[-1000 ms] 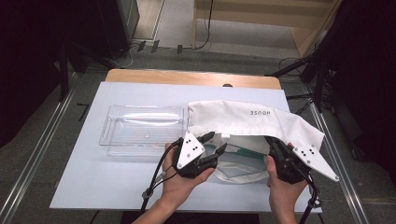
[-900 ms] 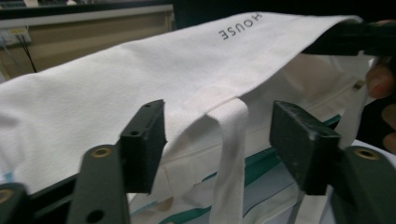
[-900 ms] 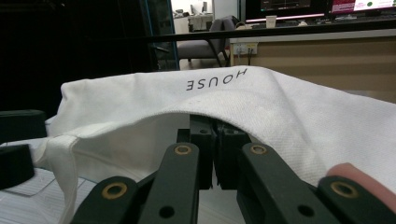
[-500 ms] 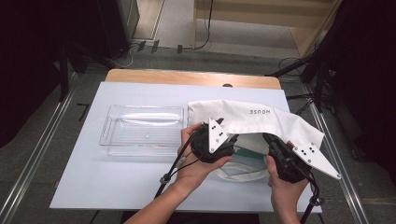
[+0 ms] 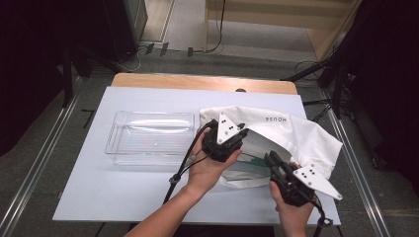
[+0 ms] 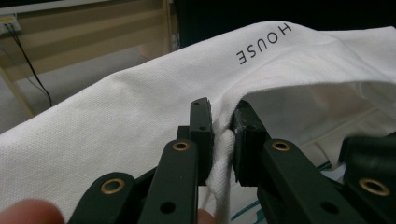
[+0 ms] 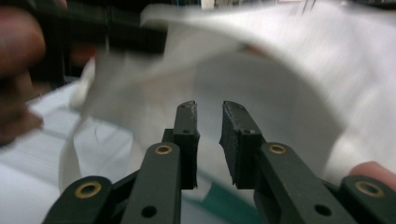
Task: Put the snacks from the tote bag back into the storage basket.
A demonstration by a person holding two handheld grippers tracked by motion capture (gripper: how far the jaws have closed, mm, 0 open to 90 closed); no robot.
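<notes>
Left gripper moved up onto white cloth bag, jaws just closed pinching its rim, right gripper just opened, empty, at the bag's mouth.

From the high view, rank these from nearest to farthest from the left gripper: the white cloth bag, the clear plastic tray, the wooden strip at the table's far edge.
1. White cloth bag: pinched at its rim between the fingers of the left gripper, whose jaws have just been closing.
2. Clear plastic tray: just to its left on the table.
3. Wooden strip: along the table's far edge.
</notes>
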